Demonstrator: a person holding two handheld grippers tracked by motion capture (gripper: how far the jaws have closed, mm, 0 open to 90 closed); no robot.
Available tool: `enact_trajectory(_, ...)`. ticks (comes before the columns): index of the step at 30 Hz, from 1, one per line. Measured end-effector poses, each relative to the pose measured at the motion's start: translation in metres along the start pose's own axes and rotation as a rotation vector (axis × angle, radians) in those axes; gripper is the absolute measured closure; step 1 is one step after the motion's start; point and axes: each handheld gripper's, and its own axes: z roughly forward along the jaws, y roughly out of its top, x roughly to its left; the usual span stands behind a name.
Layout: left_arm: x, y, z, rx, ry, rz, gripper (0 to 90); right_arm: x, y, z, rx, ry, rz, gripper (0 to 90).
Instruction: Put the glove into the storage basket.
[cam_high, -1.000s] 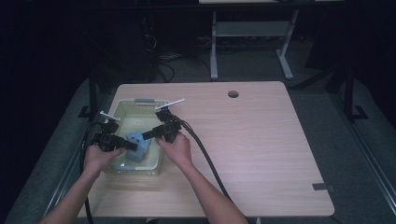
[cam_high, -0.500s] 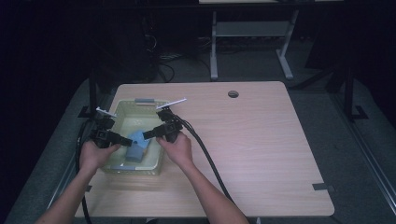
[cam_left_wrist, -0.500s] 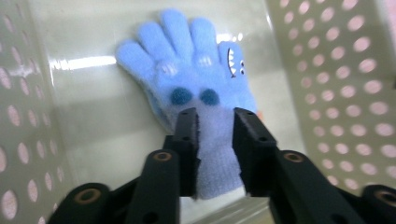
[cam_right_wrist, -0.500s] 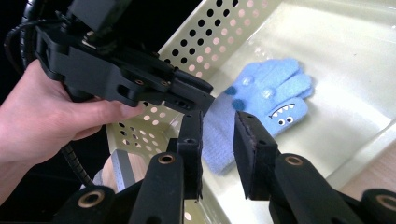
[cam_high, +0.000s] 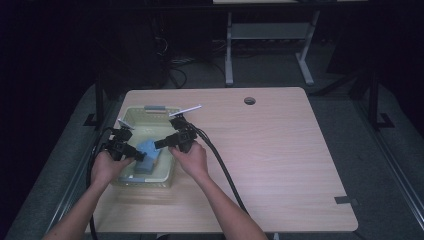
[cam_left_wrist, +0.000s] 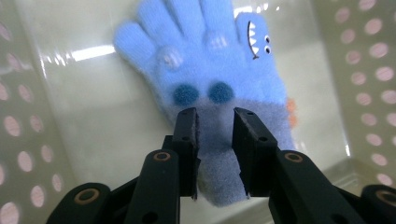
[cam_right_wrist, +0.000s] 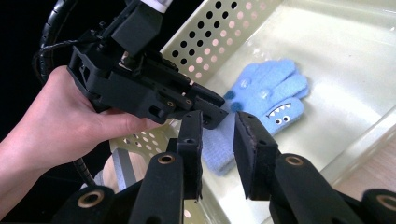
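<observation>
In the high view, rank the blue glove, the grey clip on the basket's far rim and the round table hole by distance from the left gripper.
1. Blue knitted glove: inside the basket, right at the left gripper.
2. Grey clip: on the far rim of the perforated plastic basket.
3. Round hole: far side of the wooden table, to the right.

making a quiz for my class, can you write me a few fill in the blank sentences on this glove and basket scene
1. The glove is mostly light ____ in colour.
2. The glove lies inside a pale plastic ____ with holes in its walls.
3. The left gripper has its jaws at the glove's ____ end, not its fingers.
4. The basket stands on a ____ table.

Missing words: blue; basket; cuff; wooden
</observation>
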Motion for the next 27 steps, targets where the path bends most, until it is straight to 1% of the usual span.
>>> enact_trajectory(2, 0.001, 0.0, -0.004, -0.026, -0.01, -0.003, 68.4, 0.0, 0.0, -0.001, 0.004, 0.001, 0.01, 71.7)
enact_trajectory(3, 0.001, -0.001, -0.006, -0.029, -0.014, 0.004, 67.1, 0.0, -0.001, -0.001, 0.004, 0.001, 0.012, 71.4)
enact_trajectory(4, 0.001, -0.001, -0.008, -0.04, -0.019, 0.001, 65.0, 0.0, -0.001, -0.001, 0.002, 0.002, 0.014, 71.1)
enact_trajectory(5, 0.001, -0.001, -0.01, -0.056, -0.033, 0.005, 63.0, -0.001, -0.002, -0.001, 0.001, 0.001, 0.015, 70.8)
enact_trajectory(7, 0.001, -0.002, -0.014, -0.083, -0.054, -0.005, 60.7, -0.002, -0.002, -0.002, 0.005, 0.002, 0.016, 69.6)
enact_trajectory(8, 0.001, -0.002, -0.016, -0.095, -0.064, -0.006, 58.9, -0.002, -0.003, -0.004, -0.003, 0.002, 0.017, 68.7)
enact_trajectory(10, 0.002, -0.003, -0.019, -0.119, -0.084, -0.002, 57.4, -0.002, -0.004, -0.006, -0.005, 0.004, 0.017, 67.3)
enact_trajectory(11, 0.001, -0.003, -0.02, -0.131, -0.099, -0.013, 56.1, -0.002, -0.004, -0.007, -0.004, 0.002, 0.017, 66.2)
enact_trajectory(13, 0.002, -0.003, -0.023, -0.146, -0.12, -0.023, 53.9, -0.004, -0.005, -0.009, -0.003, 0.001, 0.018, 65.3)
enact_trajectory(14, 0.002, -0.003, -0.024, -0.154, -0.128, -0.028, 52.9, -0.004, -0.005, -0.01, -0.004, 0.0, 0.029, 65.0)
enact_trajectory(18, 0.002, -0.004, -0.031, -0.205, -0.165, -0.048, 49.7, -0.005, -0.004, -0.017, -0.021, 0.007, 0.024, 63.7)
enact_trajectory(22, -0.001, -0.004, -0.035, -0.248, -0.173, -0.038, 48.5, -0.007, -0.005, -0.023, -0.03, 0.01, 0.02, 60.6)
enact_trajectory(24, -0.003, -0.004, -0.036, -0.271, -0.185, -0.039, 48.0, -0.008, -0.005, -0.027, -0.035, 0.015, 0.023, 59.8)
enact_trajectory(26, -0.005, -0.004, -0.037, -0.293, -0.202, -0.043, 46.5, -0.01, -0.006, -0.032, -0.044, 0.015, 0.026, 58.4)
enact_trajectory(27, -0.007, -0.004, -0.037, -0.305, -0.218, -0.054, 46.3, -0.011, -0.006, -0.035, -0.048, 0.016, 0.029, 58.1)
